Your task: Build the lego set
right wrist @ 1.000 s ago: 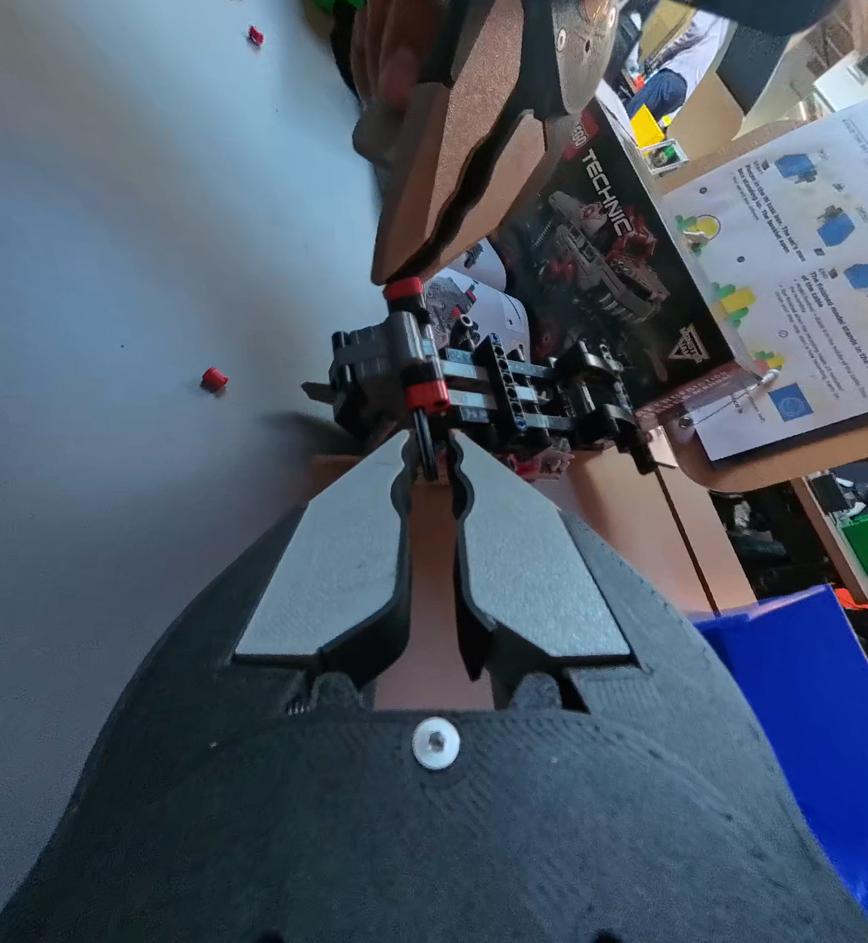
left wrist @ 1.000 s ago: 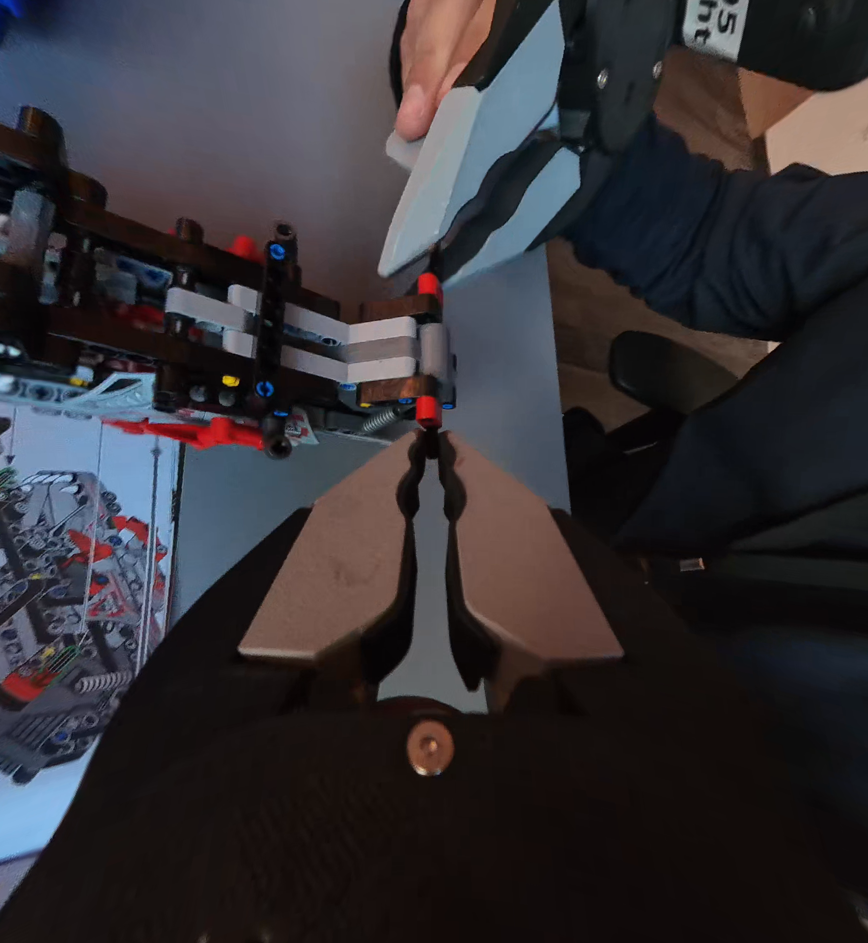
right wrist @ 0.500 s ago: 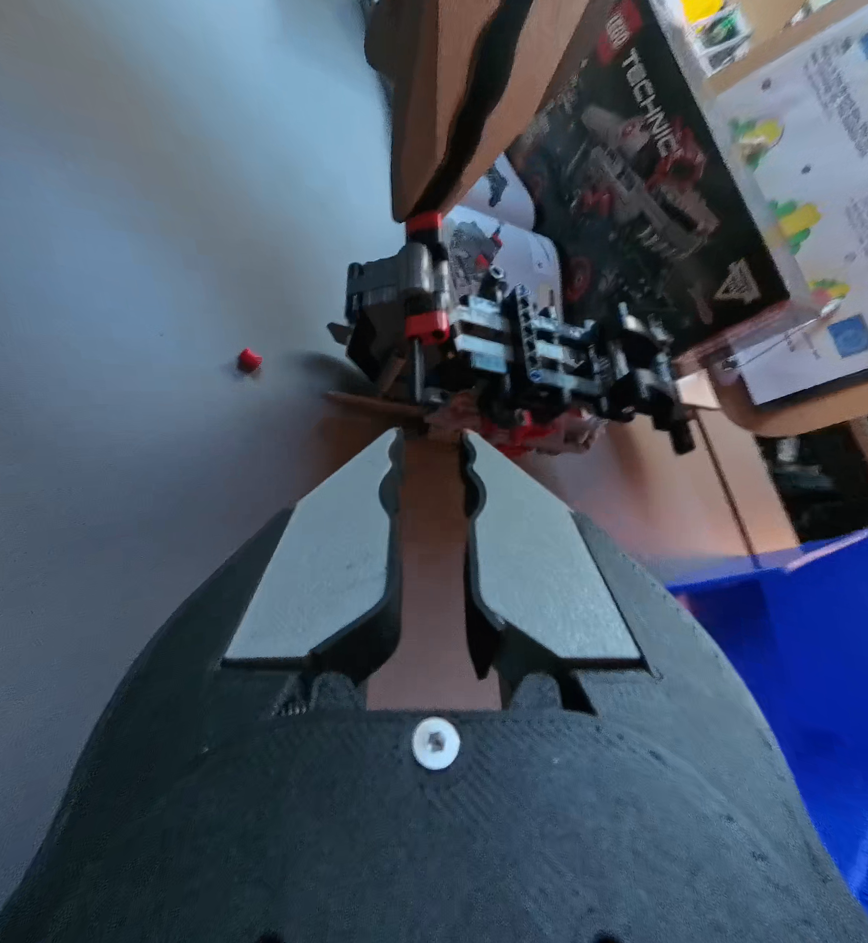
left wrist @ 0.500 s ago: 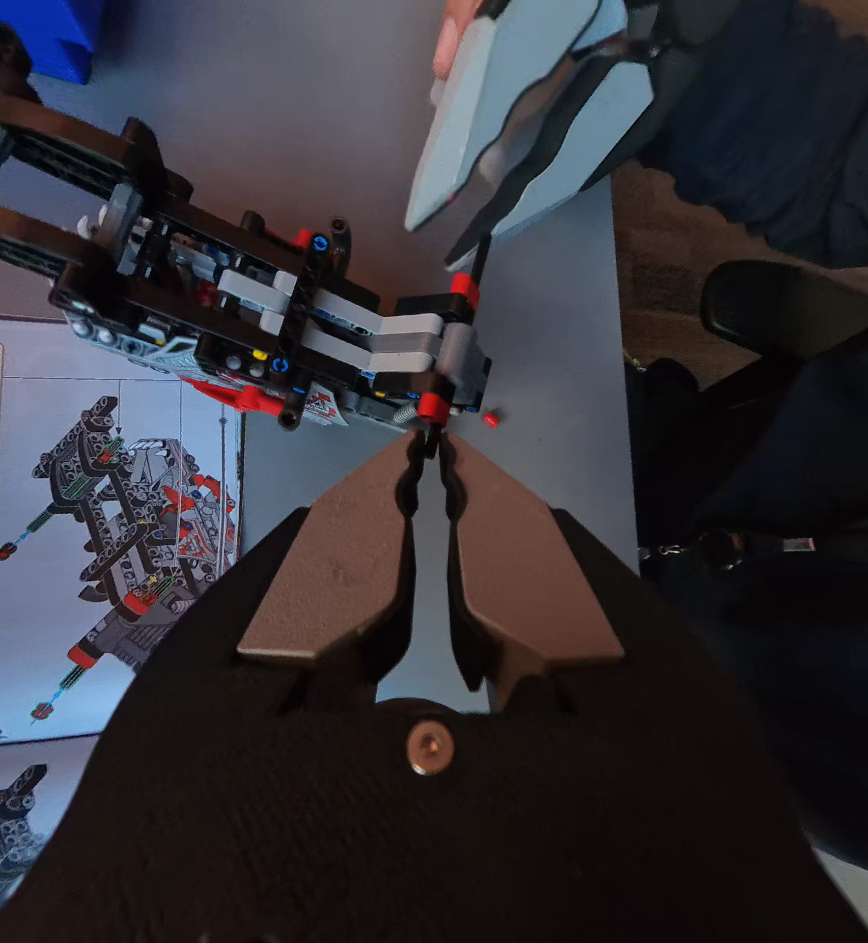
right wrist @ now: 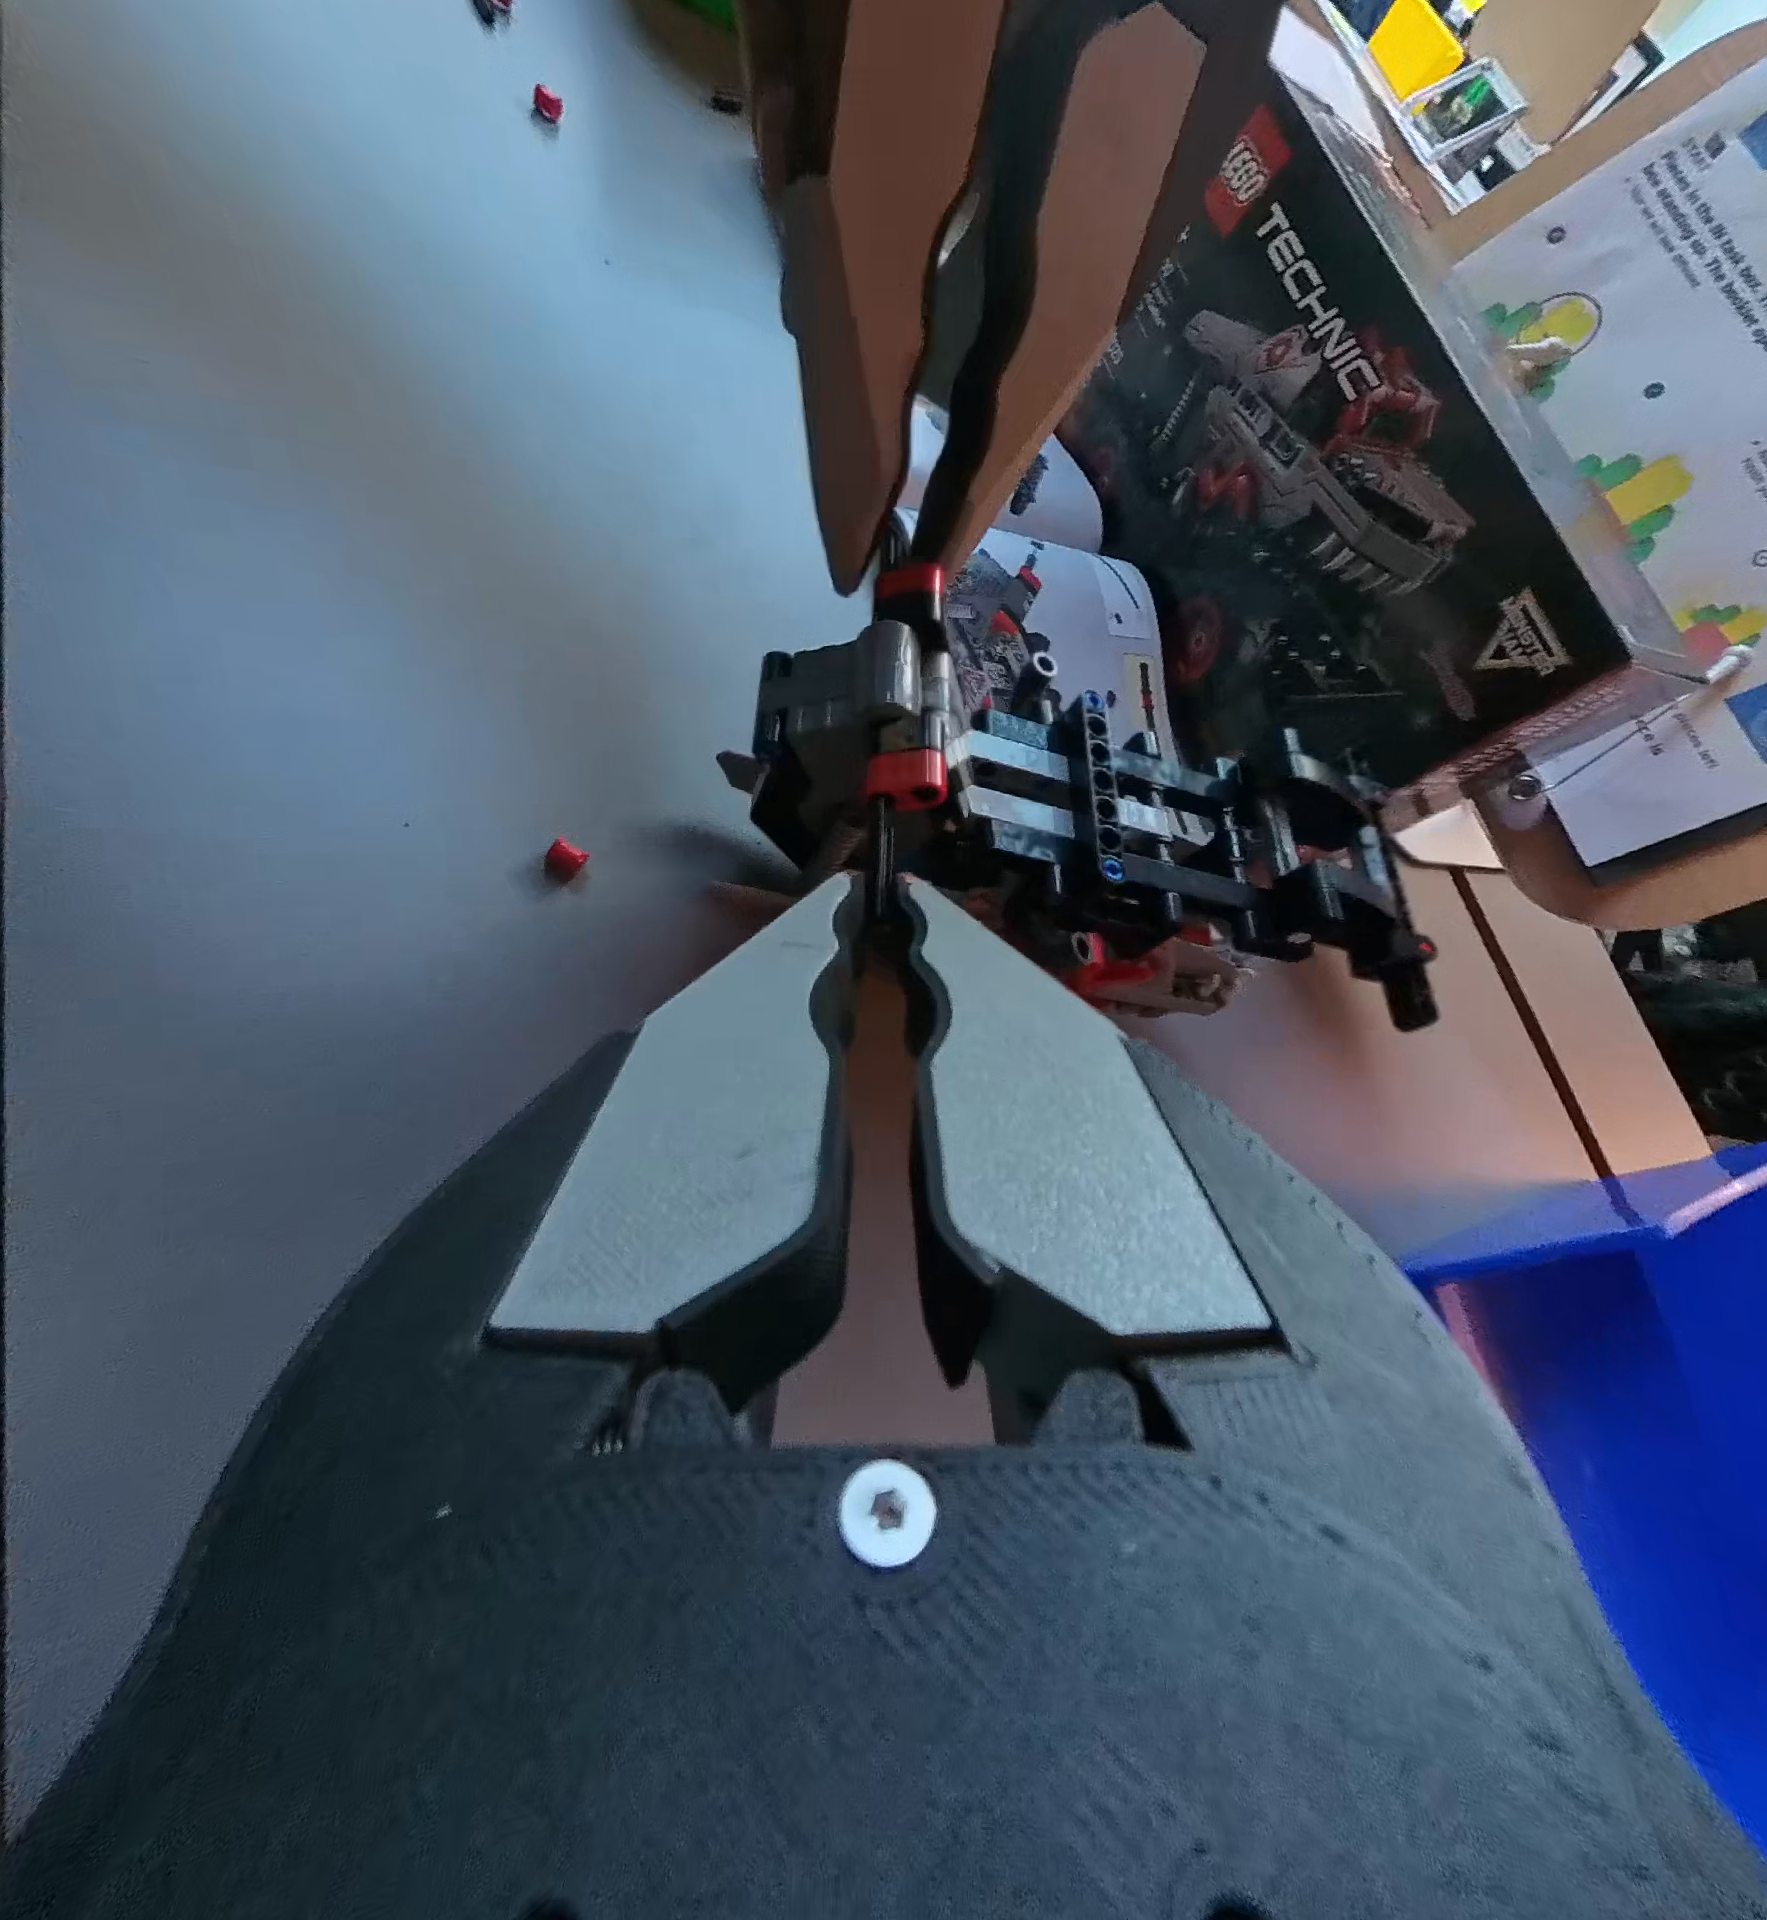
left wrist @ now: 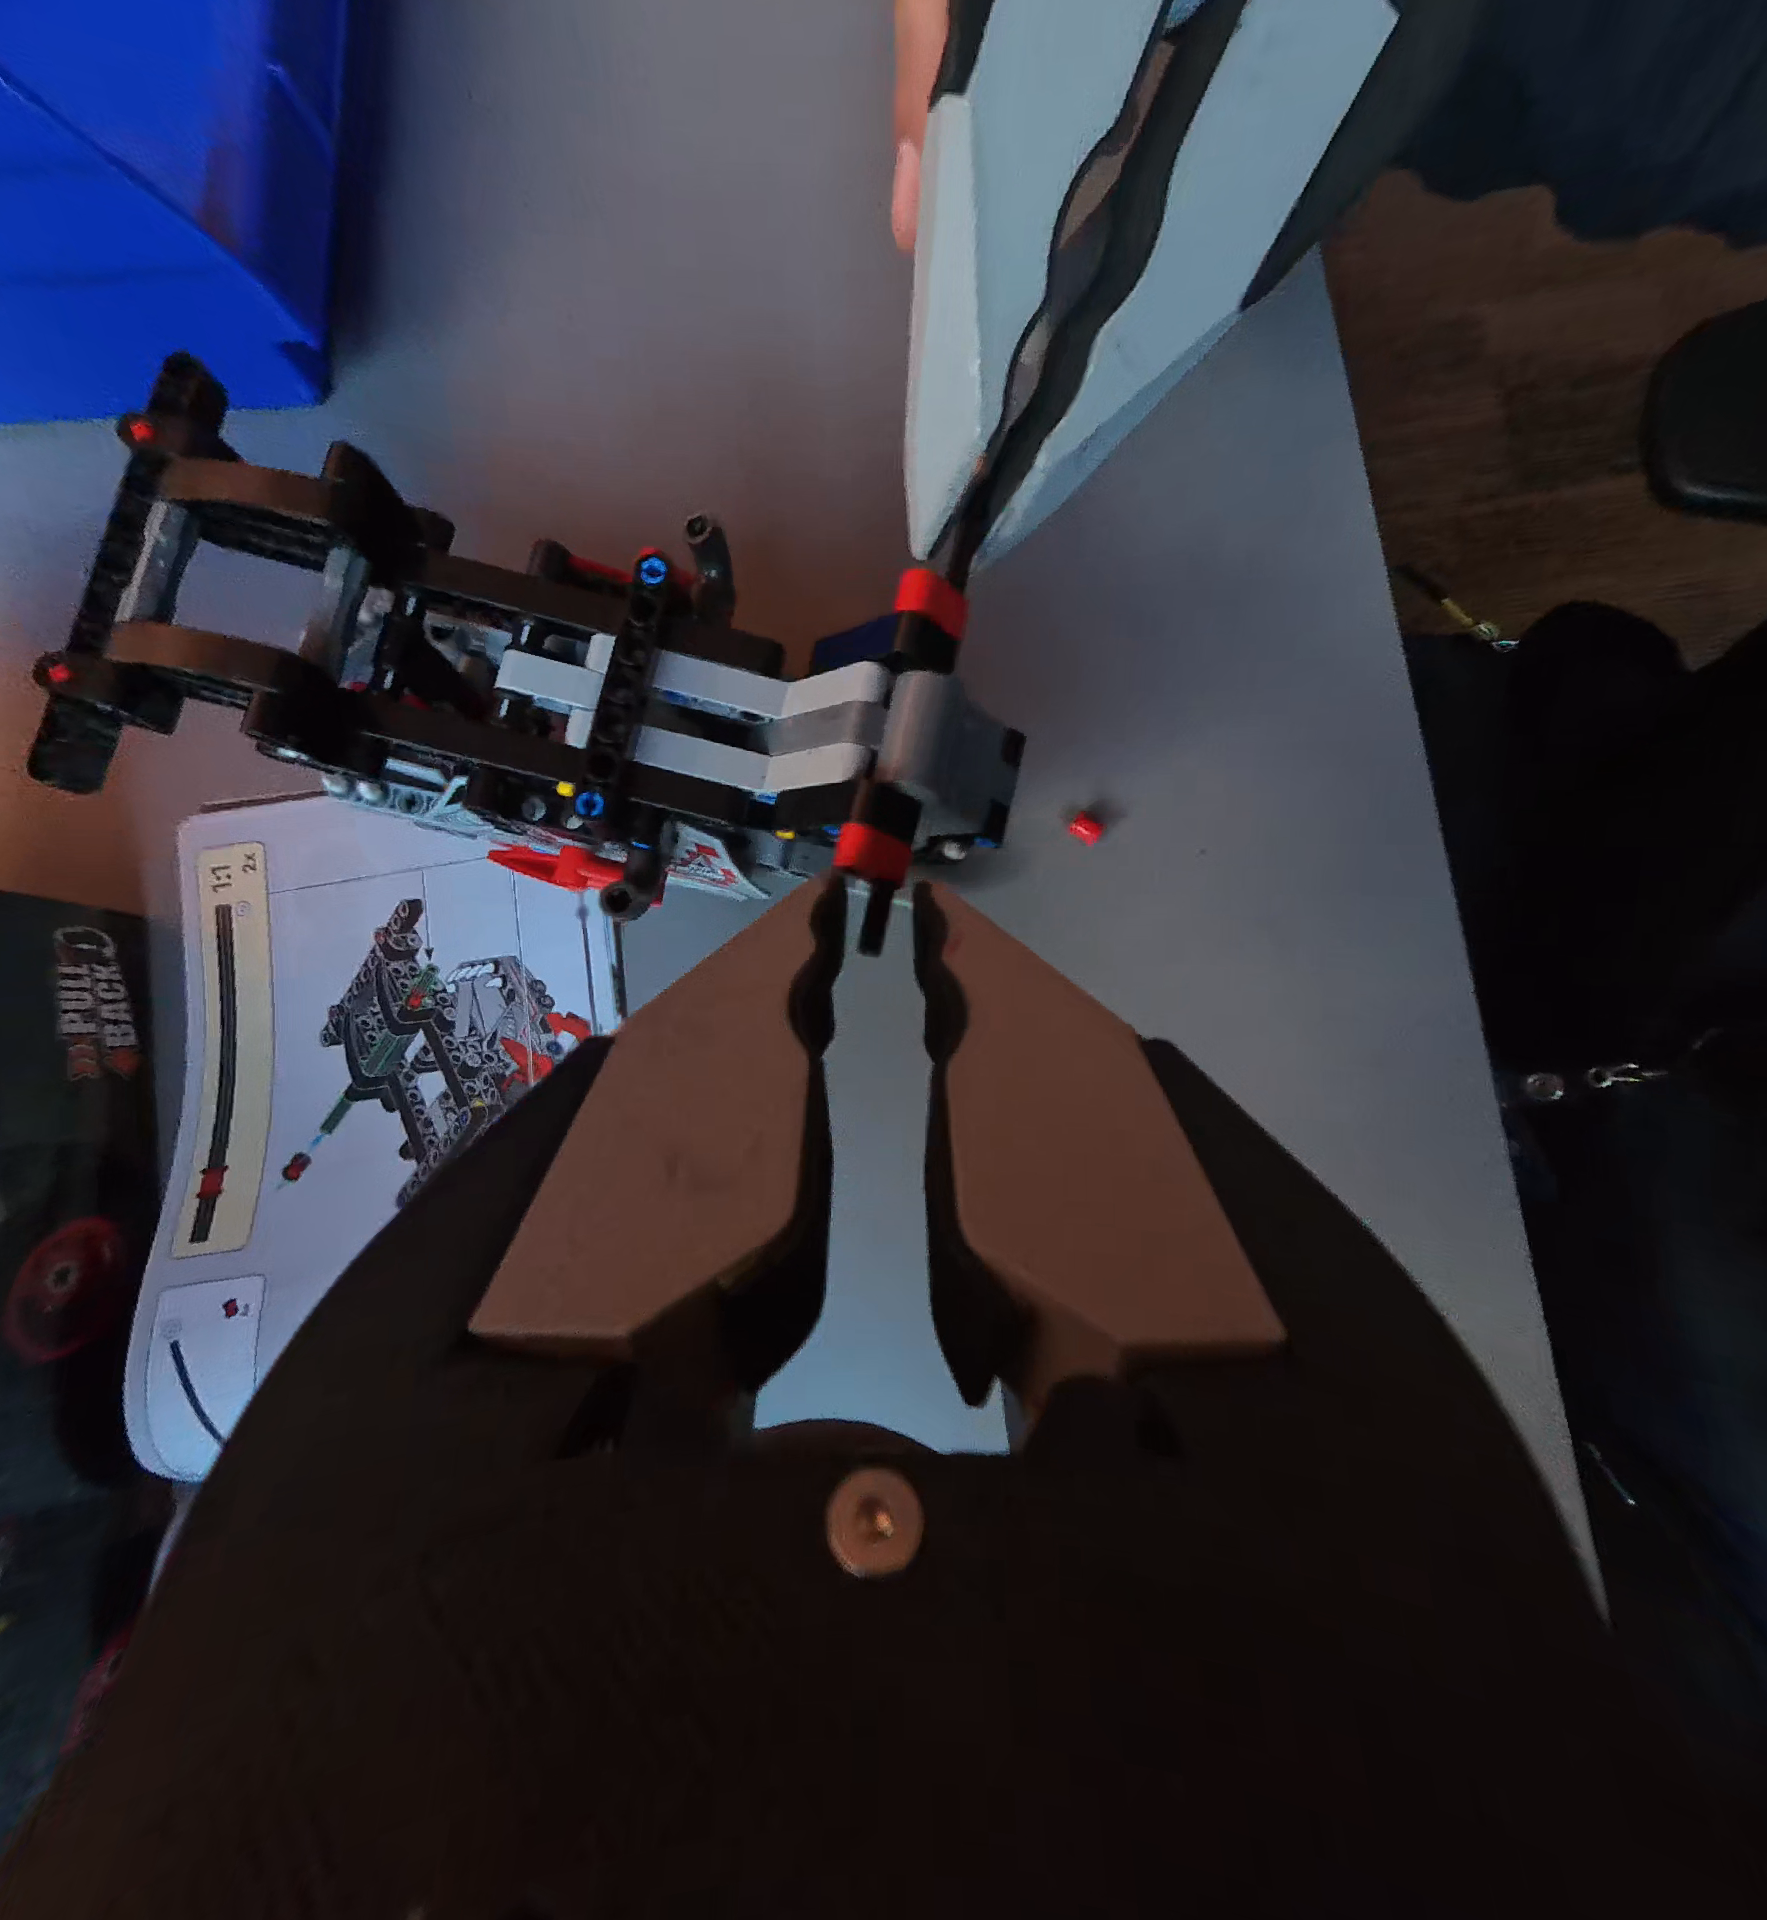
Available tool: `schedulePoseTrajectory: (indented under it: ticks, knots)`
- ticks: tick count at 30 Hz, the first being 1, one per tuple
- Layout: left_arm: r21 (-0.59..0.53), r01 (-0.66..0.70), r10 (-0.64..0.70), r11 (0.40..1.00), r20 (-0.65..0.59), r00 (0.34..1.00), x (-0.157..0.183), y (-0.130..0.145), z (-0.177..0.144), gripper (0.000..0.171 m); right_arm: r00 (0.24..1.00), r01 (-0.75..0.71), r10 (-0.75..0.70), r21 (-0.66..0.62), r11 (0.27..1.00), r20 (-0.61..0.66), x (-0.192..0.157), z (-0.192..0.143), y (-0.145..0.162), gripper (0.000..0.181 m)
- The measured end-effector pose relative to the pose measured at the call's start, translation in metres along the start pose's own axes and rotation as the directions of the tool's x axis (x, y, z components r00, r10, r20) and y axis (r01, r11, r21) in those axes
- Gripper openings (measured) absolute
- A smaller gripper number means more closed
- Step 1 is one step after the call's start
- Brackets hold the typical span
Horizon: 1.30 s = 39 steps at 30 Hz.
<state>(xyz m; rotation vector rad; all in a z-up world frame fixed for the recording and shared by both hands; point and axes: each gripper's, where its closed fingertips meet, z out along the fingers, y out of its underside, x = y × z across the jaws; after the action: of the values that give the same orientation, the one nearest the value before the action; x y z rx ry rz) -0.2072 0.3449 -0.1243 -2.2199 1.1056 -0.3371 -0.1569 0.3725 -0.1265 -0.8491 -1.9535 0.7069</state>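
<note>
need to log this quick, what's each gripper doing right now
left gripper: open, fingers either side of the black axle, gaps showing.
right gripper: shut on the black axle.

Surroundings on and around the grey table (left wrist: 1222, 727)

A blue bin (left wrist: 120, 208) sits ahead and far to the left of the left gripper (left wrist: 874, 904). A black chair (left wrist: 1752, 416) and brown floor (left wrist: 1481, 364) lie off its right side. A printed sheet with coloured pictures (right wrist: 1689, 416) stands ahead-right of the right gripper (right wrist: 879, 904).
</note>
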Motion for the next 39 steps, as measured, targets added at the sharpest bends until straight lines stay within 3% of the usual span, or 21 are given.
schedulePoseTrajectory:
  ticks: [10, 12, 14, 18, 20, 22, 26, 31, 36, 39]
  knots:
    - [0.009, 0.008, -0.008, 1.0, -0.028, 1.0, 0.001, -0.003, 0.004, 0.004, 1.0, 0.006, -0.006, -0.038, 0.999, 0.001, 0.002, 0.002, 0.001, 0.001]
    - [0.001, 0.017, -0.017, 1.0, -0.015, 1.0, -0.001, 0.001, 0.0, 0.014, 1.0, -0.001, 0.001, -0.041, 0.999, -0.007, 0.004, 0.001, 0.003, 0.001]
    - [0.001, 0.027, -0.027, 1.0, -0.002, 1.0, -0.002, 0.005, -0.009, 0.018, 0.999, -0.014, 0.012, -0.063, 0.998, -0.036, 0.009, -0.003, 0.008, 0.024]
    - [0.039, 0.094, -0.097, 0.995, 0.082, 0.992, -0.004, 0.022, -0.047, 0.021, 0.982, -0.152, 0.148, -0.032, 0.988, -0.115, 0.01, -0.03, 0.017, 0.026]
    - [0.089, 0.14, -0.147, 0.986, 0.076, 0.986, 0.013, 0.033, -0.062, 0.019, 0.964, -0.251, 0.251, 0.013, 0.968, -0.086, -0.01, -0.037, 0.013, 0.017]
    - [0.094, 0.187, -0.196, 0.978, 0.089, 0.977, 0.029, 0.054, -0.063, 0.02, 0.944, -0.328, 0.329, 0.026, 0.944, -0.038, -0.036, -0.029, 0.007, 0.011]
    - [0.129, 0.292, -0.304, 0.948, 0.087, 0.949, 0.058, 0.09, -0.048, 0.021, 0.933, -0.359, 0.361, -0.098, 0.928, -0.001, -0.068, 0.009, 0.004, 0.021]
    - [0.237, 0.378, -0.394, 0.895, 0.019, 0.919, 0.082, 0.098, -0.04, 0.02, 0.939, -0.34, 0.344, -0.206, 0.918, -0.019, -0.071, 0.036, 0.011, 0.023]
    - [0.259, 0.386, -0.406, 0.885, 0.024, 0.914, 0.09, 0.103, -0.037, 0.02, 0.951, -0.303, 0.307, -0.258, 0.917, -0.027, -0.072, 0.044, 0.017, 0.004]
    - [0.281, 0.387, -0.408, 0.878, 0.018, 0.913, 0.091, 0.098, -0.032, 0.02, 0.948, -0.312, 0.318, -0.259, 0.914, -0.02, -0.071, 0.046, 0.017, 0.004]
